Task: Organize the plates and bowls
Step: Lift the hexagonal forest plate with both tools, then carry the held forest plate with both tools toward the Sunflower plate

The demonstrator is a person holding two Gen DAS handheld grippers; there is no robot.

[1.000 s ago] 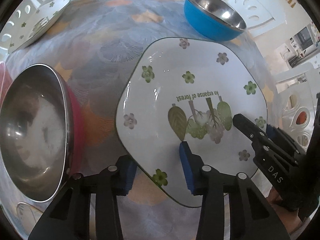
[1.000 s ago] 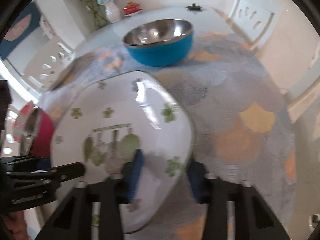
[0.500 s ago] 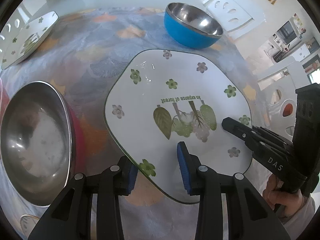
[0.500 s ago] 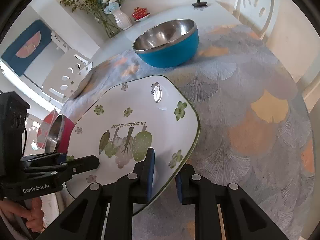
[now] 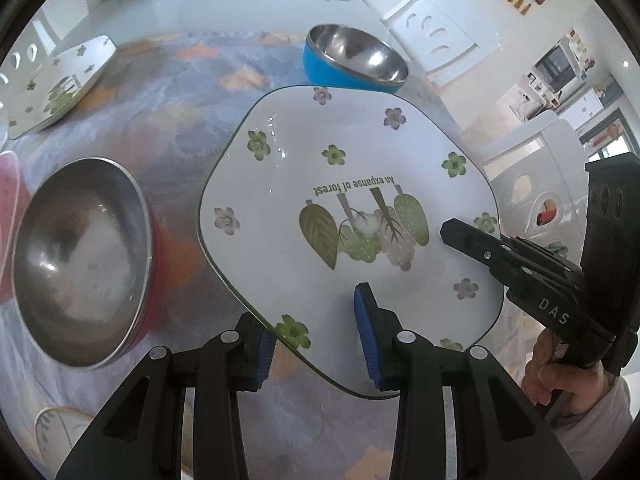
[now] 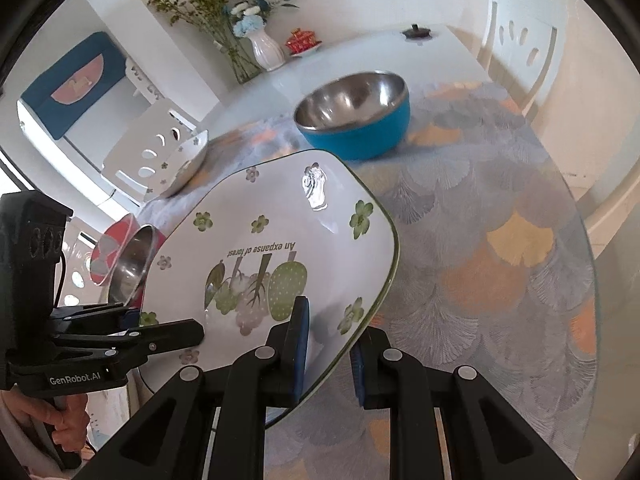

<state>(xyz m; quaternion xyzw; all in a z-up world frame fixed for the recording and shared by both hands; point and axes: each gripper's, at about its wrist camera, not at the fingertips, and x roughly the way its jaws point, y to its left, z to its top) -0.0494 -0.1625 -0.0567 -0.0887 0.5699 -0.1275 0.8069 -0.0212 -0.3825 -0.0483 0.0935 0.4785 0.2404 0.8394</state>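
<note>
A white plate point(image 5: 352, 200) with green flowers and the words "An expanse of forest" is held tilted above the table; it also shows in the right wrist view point(image 6: 276, 256). My right gripper point(image 6: 328, 344) is shut on its near edge. My left gripper point(image 5: 316, 340) straddles its other edge with the jaws apart, one pad over the plate, one under. A blue steel bowl point(image 5: 352, 60) stands beyond the plate. A red steel bowl point(image 5: 80, 256) is at the left. A second flowered plate point(image 5: 60, 84) lies far left.
The table has a patterned cloth under glass point(image 6: 500, 240). A vase of flowers point(image 6: 264, 52) and a small red dish point(image 6: 302, 44) stand at the far end. White chairs point(image 6: 520, 40) surround the table. Another dish's rim point(image 5: 60, 432) shows at the lower left.
The right gripper closed on the plate's edge and lifted it off the table, tilting it. The left gripper stayed open around the opposite edge and rose with it.
</note>
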